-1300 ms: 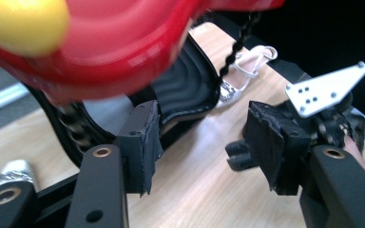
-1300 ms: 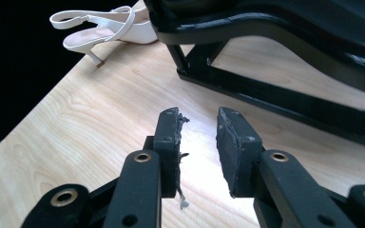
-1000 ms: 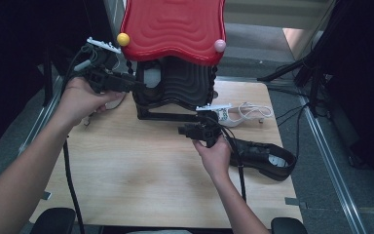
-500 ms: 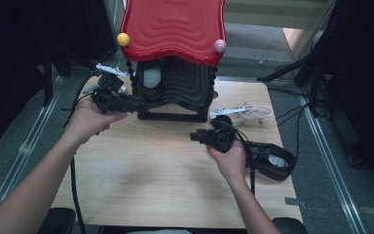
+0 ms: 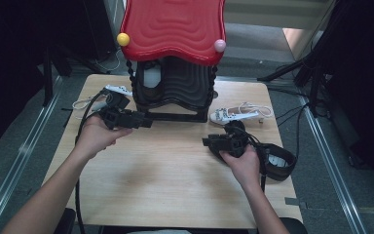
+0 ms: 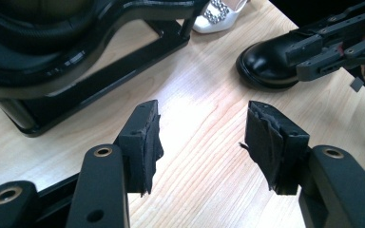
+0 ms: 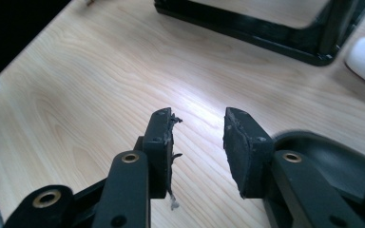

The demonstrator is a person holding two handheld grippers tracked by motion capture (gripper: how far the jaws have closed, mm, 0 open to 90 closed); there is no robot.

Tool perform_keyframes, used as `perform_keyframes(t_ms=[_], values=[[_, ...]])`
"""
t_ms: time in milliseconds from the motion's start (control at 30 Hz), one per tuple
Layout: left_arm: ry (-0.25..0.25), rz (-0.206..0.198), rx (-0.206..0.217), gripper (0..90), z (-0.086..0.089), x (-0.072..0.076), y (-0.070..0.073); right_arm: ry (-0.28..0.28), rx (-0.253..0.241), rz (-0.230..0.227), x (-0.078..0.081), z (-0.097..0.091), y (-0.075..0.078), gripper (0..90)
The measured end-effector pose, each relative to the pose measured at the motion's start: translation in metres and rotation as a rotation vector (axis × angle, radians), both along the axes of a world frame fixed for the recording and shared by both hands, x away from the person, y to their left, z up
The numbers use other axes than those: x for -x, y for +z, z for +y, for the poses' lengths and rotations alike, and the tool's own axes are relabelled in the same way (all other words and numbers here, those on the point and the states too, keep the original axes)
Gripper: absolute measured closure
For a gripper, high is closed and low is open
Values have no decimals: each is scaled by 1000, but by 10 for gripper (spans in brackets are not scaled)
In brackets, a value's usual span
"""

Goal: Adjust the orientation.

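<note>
Both grippers, left (image 6: 199, 142) and right (image 7: 197, 152), gape empty, the right beside the boot (image 6: 266, 64), probably to grab it.

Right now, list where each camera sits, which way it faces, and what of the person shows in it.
High view: above the person's side, looking forward and down on the table; both forearms, left gripper and right gripper show.
Left gripper view: rides the left gripper, facing across the table toward the black boot; own open jaws.
Right gripper view: rides the right gripper, facing the black stand; own open jaws.
Shared: both gripper views show the stand's base and the white sandal.
</note>
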State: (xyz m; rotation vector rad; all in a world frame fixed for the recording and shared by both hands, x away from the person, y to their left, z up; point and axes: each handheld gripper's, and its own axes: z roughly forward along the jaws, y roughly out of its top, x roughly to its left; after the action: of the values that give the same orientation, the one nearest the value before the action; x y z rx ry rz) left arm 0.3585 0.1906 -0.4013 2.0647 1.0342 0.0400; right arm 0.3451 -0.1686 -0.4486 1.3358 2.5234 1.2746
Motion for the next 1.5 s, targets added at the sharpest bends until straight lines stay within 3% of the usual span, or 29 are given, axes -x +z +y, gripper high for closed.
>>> perform_keyframes(t_ms=[100, 367, 567, 933, 1333, 1400, 1500], values=[[-11, 17, -16, 464, -4, 1, -11, -7, 7, 4, 4, -9, -1, 642], [-9, 52, 19, 473, -12, 6, -35, -24, 20, 17, 9, -30, 0, 643], [-23, 56, 3, 477, -19, 11, -48, -48, 22, 24, 13, -49, 2, 647], [-56, 46, 14, 478, -32, 12, -53, -111, 55, 23, 26, -87, 9, 648], [-111, 61, -10, 478, -48, 8, -60, -204, 119, 37, 41, -137, 21, 650], [-113, 61, -11, 478, -48, 7, -60, -210, 107, 41, 43, -144, 22, 648], [-109, 63, -9, 478, -47, 7, -60, -241, 153, 41, 47, -157, 24, 643]])
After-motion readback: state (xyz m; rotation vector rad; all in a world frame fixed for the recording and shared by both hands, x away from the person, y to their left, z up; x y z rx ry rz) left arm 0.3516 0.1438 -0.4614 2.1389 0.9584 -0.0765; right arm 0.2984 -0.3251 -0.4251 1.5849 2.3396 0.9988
